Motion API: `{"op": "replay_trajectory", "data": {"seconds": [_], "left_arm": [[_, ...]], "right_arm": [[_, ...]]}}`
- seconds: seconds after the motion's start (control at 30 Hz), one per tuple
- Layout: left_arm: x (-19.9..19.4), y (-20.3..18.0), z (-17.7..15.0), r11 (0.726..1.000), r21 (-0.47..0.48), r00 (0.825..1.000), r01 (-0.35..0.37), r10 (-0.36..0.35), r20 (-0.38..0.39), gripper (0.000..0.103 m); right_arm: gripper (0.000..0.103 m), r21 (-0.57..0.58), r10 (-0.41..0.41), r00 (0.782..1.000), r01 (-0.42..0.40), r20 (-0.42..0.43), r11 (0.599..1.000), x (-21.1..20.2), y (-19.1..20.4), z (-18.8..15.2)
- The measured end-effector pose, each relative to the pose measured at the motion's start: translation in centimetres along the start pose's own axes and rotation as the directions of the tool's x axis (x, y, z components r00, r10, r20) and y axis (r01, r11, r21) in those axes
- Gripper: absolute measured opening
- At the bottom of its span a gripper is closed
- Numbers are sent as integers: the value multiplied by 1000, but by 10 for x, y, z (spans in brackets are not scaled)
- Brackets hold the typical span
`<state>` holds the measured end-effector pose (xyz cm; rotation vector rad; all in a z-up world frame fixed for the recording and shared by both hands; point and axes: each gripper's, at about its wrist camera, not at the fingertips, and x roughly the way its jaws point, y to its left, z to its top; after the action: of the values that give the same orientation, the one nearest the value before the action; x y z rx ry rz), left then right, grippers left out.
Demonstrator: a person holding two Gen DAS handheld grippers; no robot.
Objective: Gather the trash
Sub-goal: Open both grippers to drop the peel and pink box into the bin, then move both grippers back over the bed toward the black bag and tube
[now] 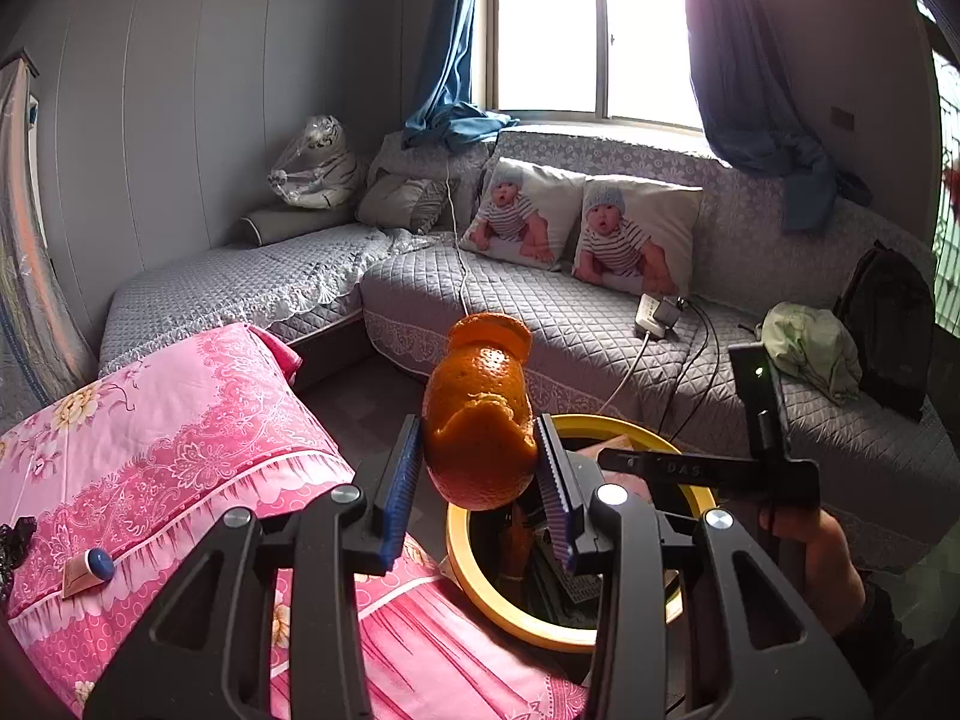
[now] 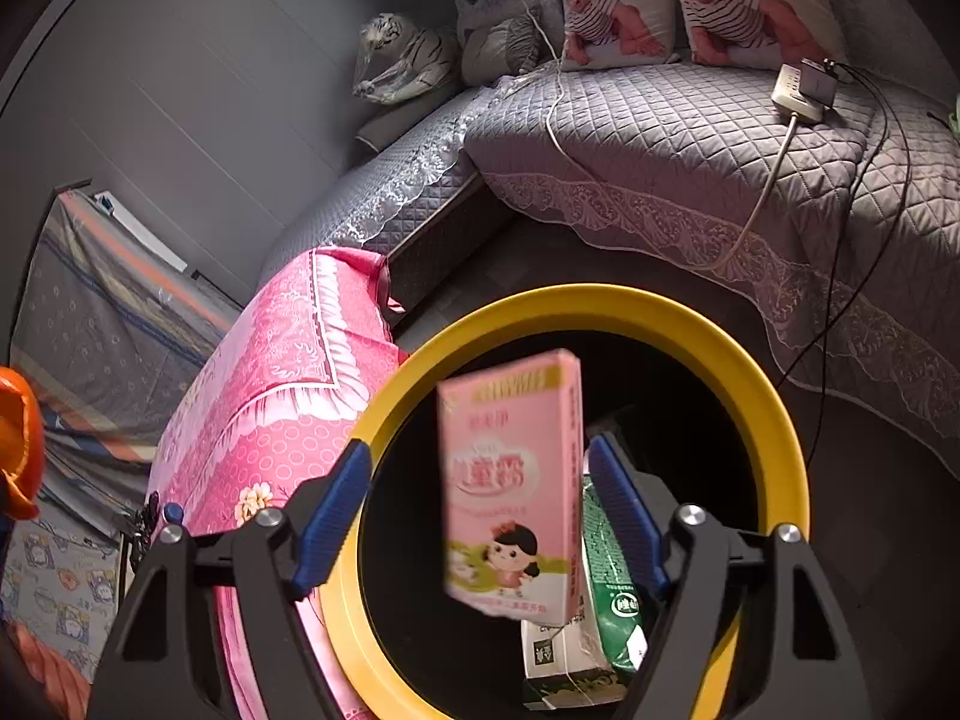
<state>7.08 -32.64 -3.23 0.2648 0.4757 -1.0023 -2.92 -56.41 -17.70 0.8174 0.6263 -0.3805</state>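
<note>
The left gripper was clamped on a piece of orange peel, its blue pads pressing the rind from both sides. Just below and ahead of the jaws sat the yellow-rimmed bin, with a pink floral cloth to the left and the grey quilted sofa beyond. The right gripper stood wide open directly above the bin; a pink carton hung blurred between its fingers, touching neither pad. Deeper in the bin, under the carton, lay a green carton and a white one
</note>
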Motion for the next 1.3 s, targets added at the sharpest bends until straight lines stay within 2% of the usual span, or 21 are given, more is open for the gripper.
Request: {"op": "replay_trajectory", "data": {"seconds": [0.2, 0.27, 0.43, 0.5, 0.53, 0.57, 0.63, 0.67, 0.83, 0.93, 1.0, 1.1, 1.2, 1.3], "left_arm": [[41, -12, -11, 999, 31, 997, 11, -9, -78, 35], [55, -19, -16, 999, 48, 994, 21, -16, -107, 35], [96, -32, -28, 996, 37, 975, 83, -74, -209, 36], [108, -39, -32, 993, 41, 970, 111, -99, -224, 38], [111, -42, -34, 992, 43, 970, 116, -104, -222, 47], [112, -42, -35, 994, 44, 973, 104, -93, -213, 66], [107, -39, -34, 995, 25, 981, 94, -88, -175, 88], [103, -36, -33, 995, 14, 984, 96, -93, -153, 90], [75, -8, -26, 998, -46, 998, 47, -49, -34, 94], [52, 24, -19, 991, -131, 1000, 15, -12, 25, 94], [31, 48, -15, 984, -176, 996, -29, 44, 82, 94], [0, 85, -9, 972, -218, 982, -93, 126, 143, 95], [-29, 124, -12, 958, -234, 964, -164, 206, 169, 95], [-56, 166, -23, 929, -237, 927, -283, 328, 180, 95]], "right_arm": [[76, 44, 6, 998, -9, 69, 999, -30, -20, 3], [80, 75, 22, 995, -29, 96, 997, -41, -28, 3], [81, 106, 24, 991, -39, 133, 994, -58, -41, 4], [81, 111, 24, 989, -40, 143, 993, -62, -44, 4], [81, 113, 25, 989, -42, 149, 993, -63, -45, 4], [81, 113, 24, 988, -41, 153, 993, -63, -45, 4], [81, 110, 22, 987, -40, 160, 993, -65, -47, 4], [81, 108, 21, 987, -39, 161, 993, -65, -47, 3], [81, 90, 34, 983, -51, 178, 995, -66, -41, 1], [81, 56, 60, 983, -71, 174, 996, -65, -30, 0], [81, 24, 80, 984, -85, 160, 996, -61, -18, -1], [81, -45, 117, 984, -112, 131, 993, -54, 10, -4], [81, -154, 160, 983, -145, 95, 978, -45, 49, -9], [81, -241, 185, 980, -165, 67, 956, -36, 87, -16]]}}
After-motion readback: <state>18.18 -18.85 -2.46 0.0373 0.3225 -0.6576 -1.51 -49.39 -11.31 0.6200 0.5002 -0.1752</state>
